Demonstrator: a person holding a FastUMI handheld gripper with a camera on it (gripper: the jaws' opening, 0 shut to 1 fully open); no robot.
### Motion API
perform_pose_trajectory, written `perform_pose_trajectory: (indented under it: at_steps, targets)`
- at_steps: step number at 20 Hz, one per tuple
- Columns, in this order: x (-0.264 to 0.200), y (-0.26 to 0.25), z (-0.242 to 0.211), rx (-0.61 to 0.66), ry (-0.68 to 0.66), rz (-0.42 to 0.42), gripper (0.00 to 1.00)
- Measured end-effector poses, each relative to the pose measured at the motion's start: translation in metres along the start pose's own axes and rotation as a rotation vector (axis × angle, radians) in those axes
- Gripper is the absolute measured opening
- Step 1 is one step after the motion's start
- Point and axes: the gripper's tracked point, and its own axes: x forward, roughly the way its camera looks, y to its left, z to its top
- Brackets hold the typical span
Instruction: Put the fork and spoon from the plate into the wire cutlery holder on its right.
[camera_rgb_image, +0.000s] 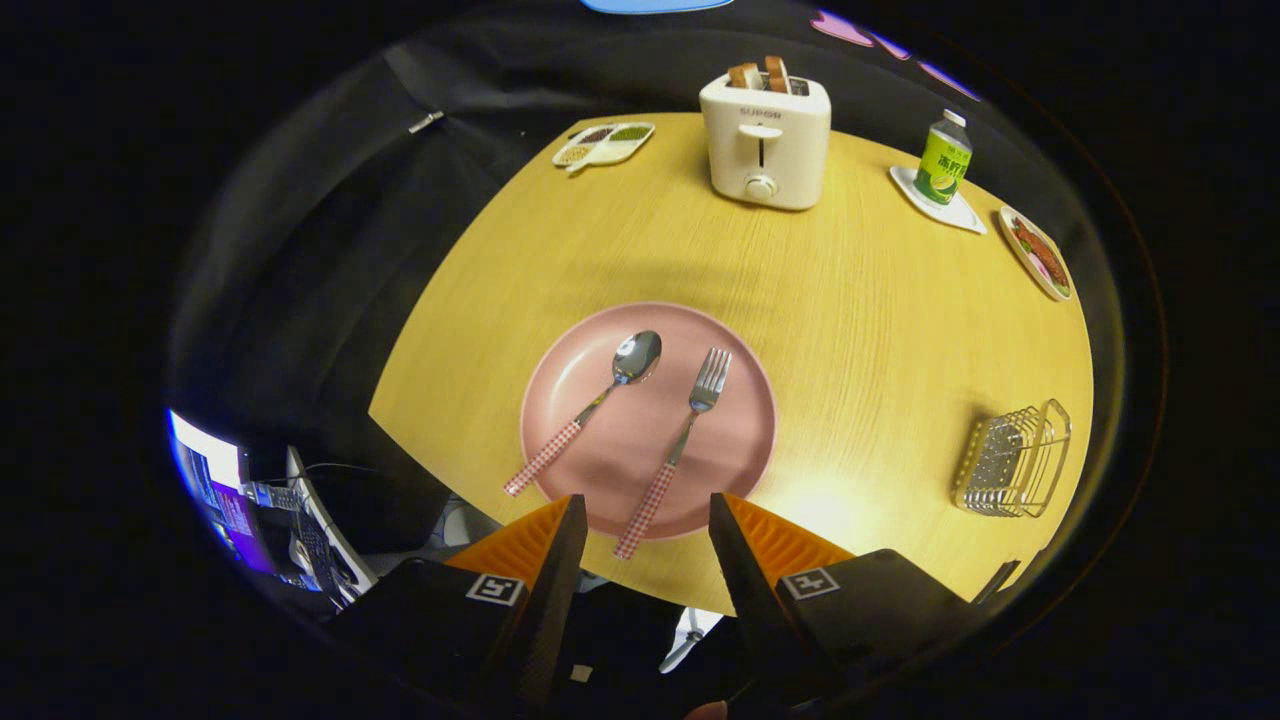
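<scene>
gripper view: jaws spread above plate

Pink round plate sitting at frame centre on the wood table. Spoon and fork, both with checked handles, lying side by side on it. Empty wire cutlery holder standing at lower right.

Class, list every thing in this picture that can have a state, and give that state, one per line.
Gripper: open, holding nothing, above the plate's near edge.
Spoon: lying on the plate, bowl up.
Fork: lying on the plate, handle past the rim.
Holder: empty.
Toaster: bread popped up.
Bottle: upright, capped.
</scene>
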Motion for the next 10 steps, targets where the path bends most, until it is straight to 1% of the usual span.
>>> perform_pose_trajectory:
  at_steps: [2,5,7,8,9,10]
  targets:
    - [0.022,-0.002,-0.01,0.043,0.063,-0.01,0.73]
    - [0.049,-0.003,-0.021,0.115,0.128,-0.024,0.71]
    - [0.062,-0.004,-0.023,0.151,0.156,-0.031,0.61]
    - [0.067,-0.004,-0.022,0.168,0.168,-0.036,0.58]
    - [0.07,-0.003,-0.022,0.184,0.184,-0.045,0.52]
    - [0.075,-0.004,-0.025,0.207,0.204,-0.052,0.49]
